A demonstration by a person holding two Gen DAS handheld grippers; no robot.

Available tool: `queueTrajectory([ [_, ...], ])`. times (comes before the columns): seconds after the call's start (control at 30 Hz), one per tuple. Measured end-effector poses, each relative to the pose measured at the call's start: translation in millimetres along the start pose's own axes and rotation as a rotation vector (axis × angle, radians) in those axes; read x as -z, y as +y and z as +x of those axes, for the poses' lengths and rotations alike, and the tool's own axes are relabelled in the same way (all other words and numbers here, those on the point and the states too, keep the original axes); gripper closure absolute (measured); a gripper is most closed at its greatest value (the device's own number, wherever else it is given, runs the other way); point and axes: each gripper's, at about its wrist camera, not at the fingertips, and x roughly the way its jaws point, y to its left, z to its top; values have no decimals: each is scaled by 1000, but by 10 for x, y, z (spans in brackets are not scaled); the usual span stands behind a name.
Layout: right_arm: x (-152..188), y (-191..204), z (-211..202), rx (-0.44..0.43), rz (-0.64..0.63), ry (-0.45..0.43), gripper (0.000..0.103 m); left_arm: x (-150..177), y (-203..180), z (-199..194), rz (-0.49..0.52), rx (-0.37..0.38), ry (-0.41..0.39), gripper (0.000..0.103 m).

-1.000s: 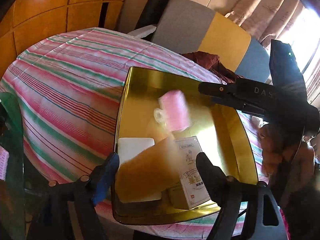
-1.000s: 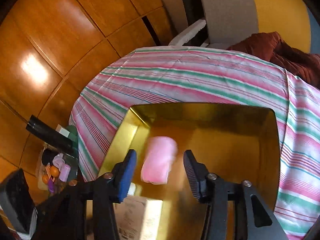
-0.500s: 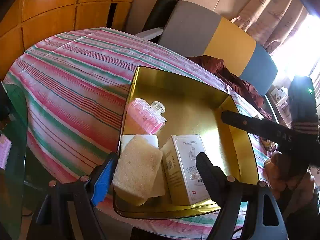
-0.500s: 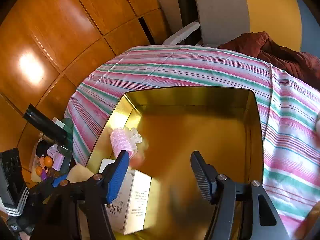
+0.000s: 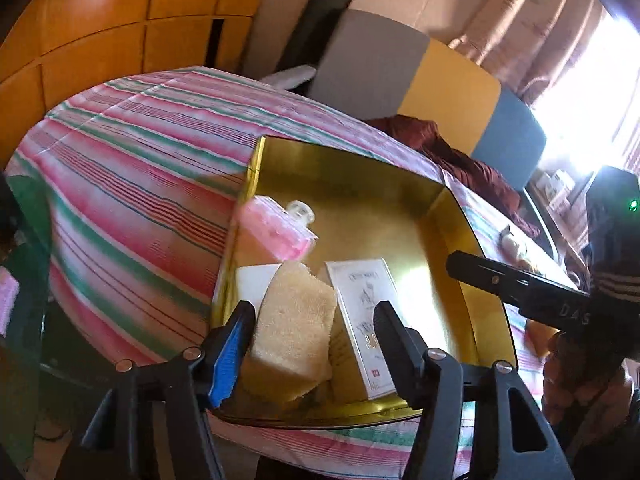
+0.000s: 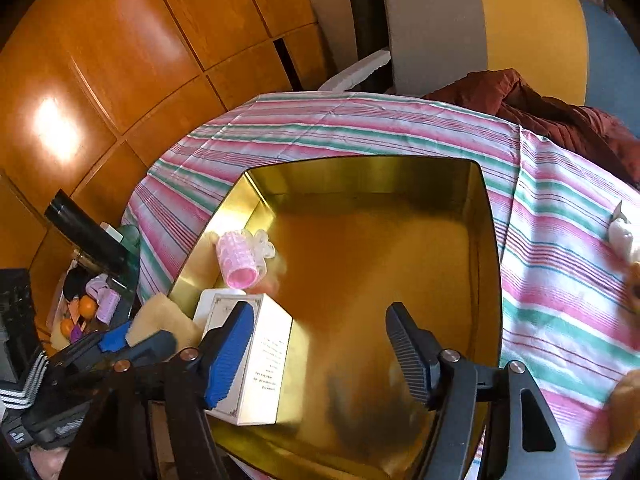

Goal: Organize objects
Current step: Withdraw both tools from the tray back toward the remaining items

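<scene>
Along the lower-left edge of the gold tray [image 6: 490,280], whose centre lies bare, my closing left gripper [image 5: 312,344] straddles the sponge [image 5: 294,330] unpinched, while my opening right gripper [image 6: 320,352] holds nothing.

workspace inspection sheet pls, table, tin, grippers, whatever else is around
surface: round table under a striped cloth, pink, green and white.
job's things: gold tin tray on the cloth; inside it a pink hair roller, a white printed box, a flat white item and a tan sponge.
clutter: small white object on the cloth right of the tray, too blurred to name; dark red cloth at the table's far edge.
grippers: left gripper closing, the sponge between its jaws; right gripper opening over the tray floor, nothing between its jaws.
cables: nothing seen.
surroundings: wooden panelling; grey, yellow and blue seat back; curtains; low shelf of oddments.
</scene>
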Motion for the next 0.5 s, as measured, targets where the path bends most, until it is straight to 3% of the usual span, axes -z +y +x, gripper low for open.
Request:
queueTrajectory([
  [0.17, 55, -6, -79, 14, -10, -20, 32, -23, -28, -57, 8, -58, -11, 38],
  [0.5, 187, 111, -213, 84, -68, -79, 21, -122, -165, -488, 60, -238, -163, 38],
])
